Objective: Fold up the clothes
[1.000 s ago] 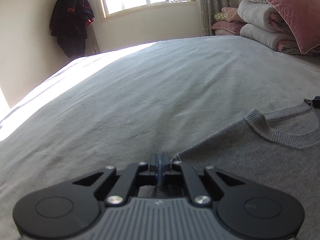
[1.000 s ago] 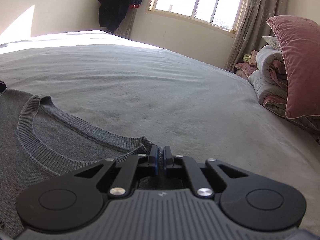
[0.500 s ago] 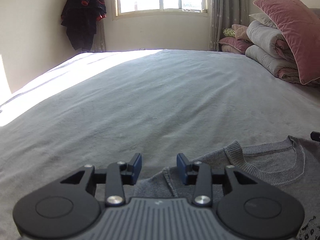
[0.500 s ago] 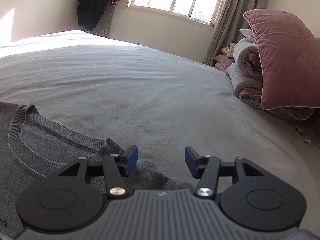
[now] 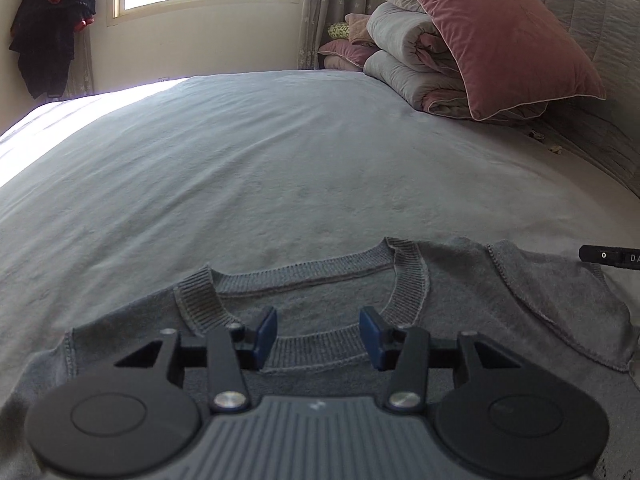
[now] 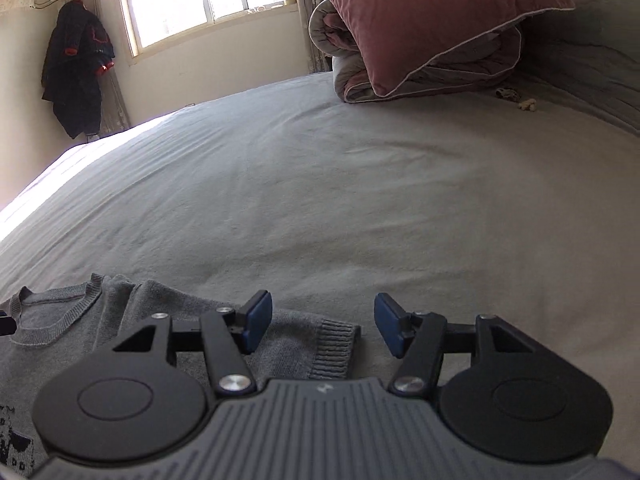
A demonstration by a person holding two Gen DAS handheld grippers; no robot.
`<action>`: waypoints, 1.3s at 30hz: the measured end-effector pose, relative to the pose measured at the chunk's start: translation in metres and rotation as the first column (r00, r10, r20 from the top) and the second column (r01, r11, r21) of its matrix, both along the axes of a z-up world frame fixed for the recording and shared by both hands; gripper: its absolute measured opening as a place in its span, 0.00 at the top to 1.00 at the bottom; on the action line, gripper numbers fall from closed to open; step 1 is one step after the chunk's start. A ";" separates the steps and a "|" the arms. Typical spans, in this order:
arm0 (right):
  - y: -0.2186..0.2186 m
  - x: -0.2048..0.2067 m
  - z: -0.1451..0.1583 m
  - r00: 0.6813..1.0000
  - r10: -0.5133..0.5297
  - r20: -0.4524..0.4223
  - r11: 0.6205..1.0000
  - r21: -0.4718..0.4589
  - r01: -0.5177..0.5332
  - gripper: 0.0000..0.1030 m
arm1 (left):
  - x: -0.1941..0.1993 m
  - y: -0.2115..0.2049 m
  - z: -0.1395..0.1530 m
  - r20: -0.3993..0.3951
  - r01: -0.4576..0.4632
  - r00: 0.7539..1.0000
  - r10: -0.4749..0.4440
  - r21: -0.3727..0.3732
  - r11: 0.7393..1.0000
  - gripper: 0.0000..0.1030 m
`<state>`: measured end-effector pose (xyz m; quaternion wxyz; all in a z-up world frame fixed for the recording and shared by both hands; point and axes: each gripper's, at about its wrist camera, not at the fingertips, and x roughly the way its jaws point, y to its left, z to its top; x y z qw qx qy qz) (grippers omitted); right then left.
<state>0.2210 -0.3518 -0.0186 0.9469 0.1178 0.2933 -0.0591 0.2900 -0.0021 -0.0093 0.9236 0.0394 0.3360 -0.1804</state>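
Note:
A grey knit sweater lies flat on the grey bed sheet, its ribbed neckline facing the bed's head. My left gripper hovers over the near edge of the neckline, jaws opening, pads apart and gripping nothing. In the right wrist view the sweater fills the lower left and a ribbed cuff lies below my right gripper. Its jaws are opening too, with only the cloth lying under them. The right gripper's black tip shows at the sweater's right shoulder.
Folded quilts and a pink pillow are stacked at the bed's head by a padded headboard. A dark jacket hangs in the corner beside the window. Small crumbs lie near the pillow.
Both grippers were shut on the sweater's shoulder edges; they opened and let go. The left one shifted right over the neckline, the right one swung right over the cuff.

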 end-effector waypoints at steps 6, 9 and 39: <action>-0.006 -0.009 -0.010 0.996 0.073 0.055 0.997 0.026 -0.074 0.39 | 0.033 -0.038 -0.013 0.040 0.085 0.996 -0.083 -0.052 0.995 0.54; -0.003 -0.011 -0.010 0.994 0.093 0.059 0.995 0.016 -0.094 0.39 | 0.049 -0.046 -0.025 0.028 0.078 0.997 -0.076 -0.077 0.994 0.54; -0.005 -0.017 -0.003 0.998 0.013 0.056 0.993 -0.118 -0.006 0.54 | 0.048 -0.050 -0.022 0.086 0.012 0.996 0.006 -0.211 0.977 0.50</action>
